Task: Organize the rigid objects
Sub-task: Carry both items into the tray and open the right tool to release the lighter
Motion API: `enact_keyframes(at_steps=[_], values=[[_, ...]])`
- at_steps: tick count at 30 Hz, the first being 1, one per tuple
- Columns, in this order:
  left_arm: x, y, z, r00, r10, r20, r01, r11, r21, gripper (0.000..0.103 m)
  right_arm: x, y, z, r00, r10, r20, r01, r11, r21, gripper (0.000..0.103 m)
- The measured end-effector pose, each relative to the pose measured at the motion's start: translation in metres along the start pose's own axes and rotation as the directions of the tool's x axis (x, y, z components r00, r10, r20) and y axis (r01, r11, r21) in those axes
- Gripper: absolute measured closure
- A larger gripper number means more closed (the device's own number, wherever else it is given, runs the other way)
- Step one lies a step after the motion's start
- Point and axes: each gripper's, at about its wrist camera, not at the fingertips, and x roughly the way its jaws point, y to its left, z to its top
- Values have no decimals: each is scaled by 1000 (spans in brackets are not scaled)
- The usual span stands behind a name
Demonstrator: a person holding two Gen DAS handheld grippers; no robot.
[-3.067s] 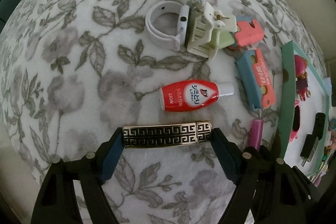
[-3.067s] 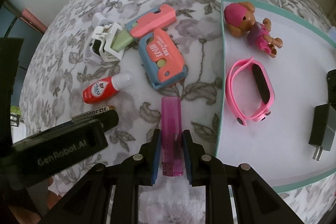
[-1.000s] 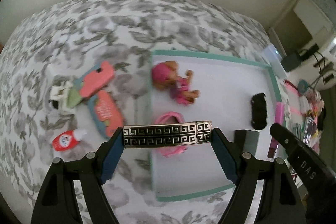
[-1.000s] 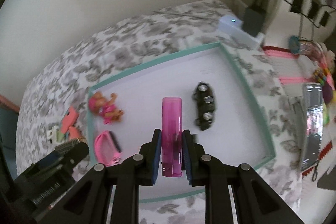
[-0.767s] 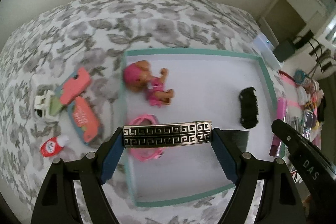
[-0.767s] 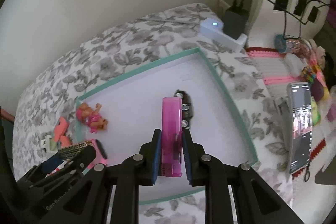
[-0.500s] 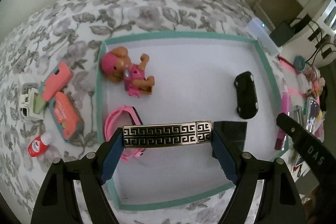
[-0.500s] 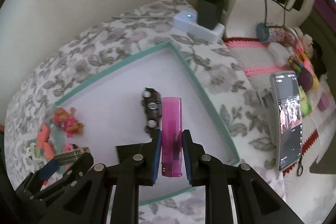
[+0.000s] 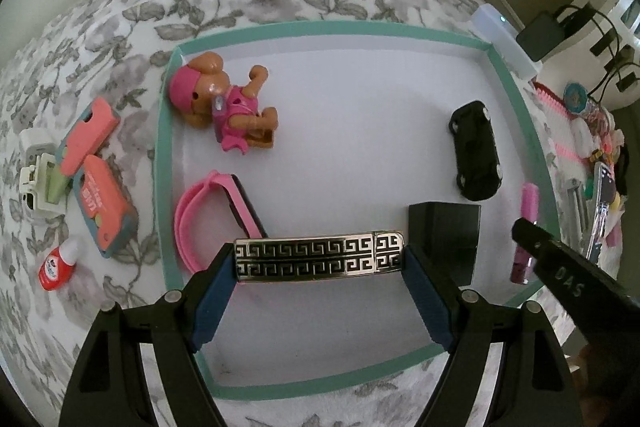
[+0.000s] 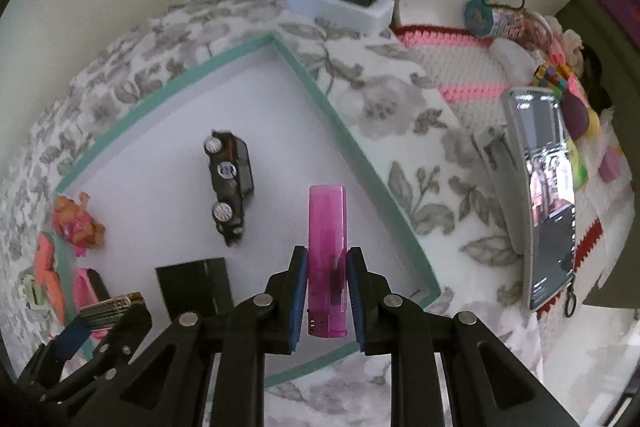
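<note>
My left gripper (image 9: 320, 269) is shut on a gold key-pattern hair clip (image 9: 288, 259), held crosswise above the near half of a white tray with a teal rim (image 9: 320, 29). My right gripper (image 10: 327, 261) is shut on a pink lighter (image 10: 326, 211), over the tray's right part near its rim (image 10: 332, 107). In the tray lie a pink puppy figure (image 9: 224, 107), a pink watch band (image 9: 200, 211), a black toy car (image 9: 476, 151) and a black charger block (image 9: 444, 227). The right gripper's finger (image 9: 568, 275) shows at the left view's right edge.
Left of the tray on the flowered cloth lie two coral cases (image 9: 100, 163), a white clip (image 9: 38, 175) and a small red bottle (image 9: 56, 263). Right of the tray are a phone (image 10: 548, 195), a crochet mat (image 10: 460, 67) and a white box (image 10: 340, 3) with a black charger.
Both grippers have carried their objects from the cloth across over the tray and sunk closer to it. The tray's contents have not moved.
</note>
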Motion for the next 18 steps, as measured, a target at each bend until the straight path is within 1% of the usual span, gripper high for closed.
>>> enact_keyframes(at_steps=[7,15,18], values=[[1,-4,-2,1000,15,0,-15,1000,18,20,18,2,-8,999,0,-54,0,1000,-10,81],[3,-5,0,1000,8,-10,-8,1000,14,20,19,1,-13,998,7,-56,-8,1000,-9,81],[2,-5,1,1000,7,-14,-7,1000,16,20,21,4,-11,998,6,-60,-7,1000,-12,77]])
